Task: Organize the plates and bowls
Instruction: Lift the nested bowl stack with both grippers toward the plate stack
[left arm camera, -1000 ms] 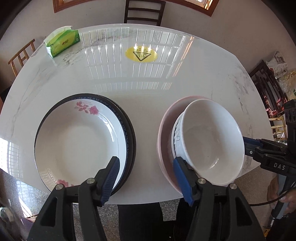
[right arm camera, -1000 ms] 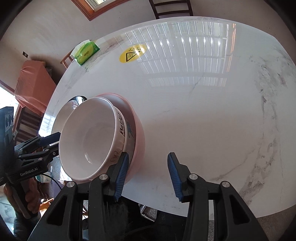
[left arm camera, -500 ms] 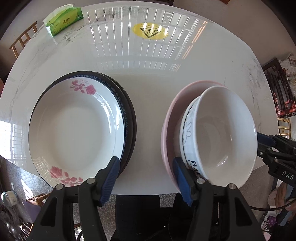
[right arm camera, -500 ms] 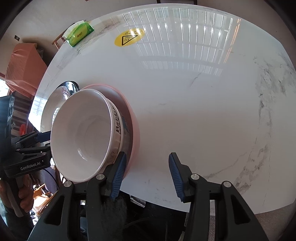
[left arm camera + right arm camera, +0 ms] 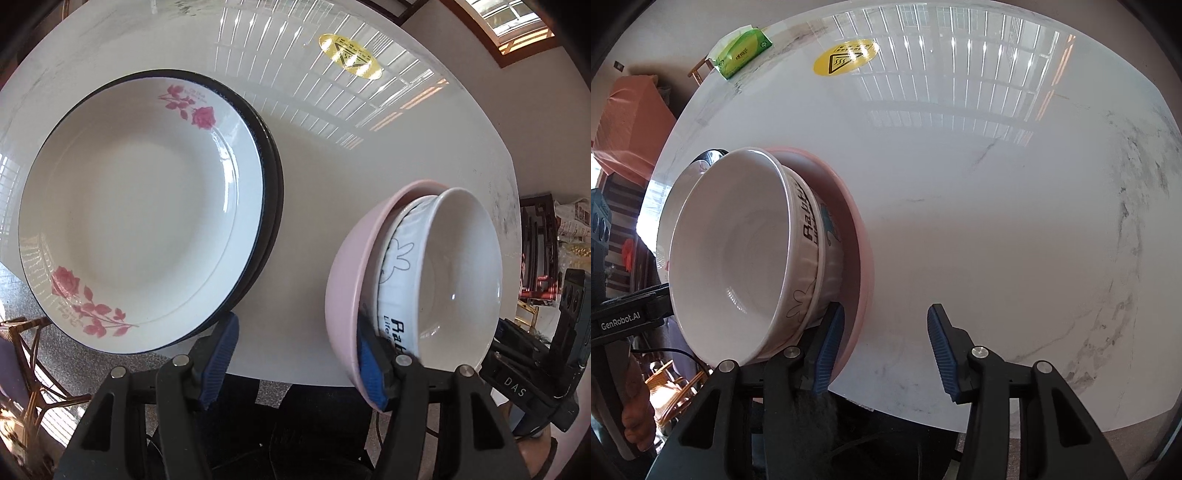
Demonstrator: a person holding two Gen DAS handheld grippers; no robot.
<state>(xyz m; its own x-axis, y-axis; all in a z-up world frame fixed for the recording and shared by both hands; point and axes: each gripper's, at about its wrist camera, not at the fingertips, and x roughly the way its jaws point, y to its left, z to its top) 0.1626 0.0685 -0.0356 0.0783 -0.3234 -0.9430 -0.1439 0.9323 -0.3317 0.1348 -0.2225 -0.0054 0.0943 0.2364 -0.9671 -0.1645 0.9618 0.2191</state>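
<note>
2 stacks of crockery sat on the white marble table, both toward its near edge. Left of the nested bowls lay the rose-patterned plate, resting on a dark-rimmed plate whose edge showed only along the right side. The bowl stack had 3 pieces: a pink bowl at the bottom, a ribbed white bowl with a rabbit outline inside it, and a plain white bowl with black lettering on top.

Left gripper stood wide, its left blue pad just below the rose plate's near rim and its right pad against the pink bowl's near wall; whether that pad pressed the bowl could not be told. Right gripper was also spread wide, with its left pad close by the pink bowl's rim and its right pad over bare marble, gripping nothing.

Beyond the bowls, near the table's far side, lay a yellow warning sticker, and left of it a green tissue pack at the table's edge.
</note>
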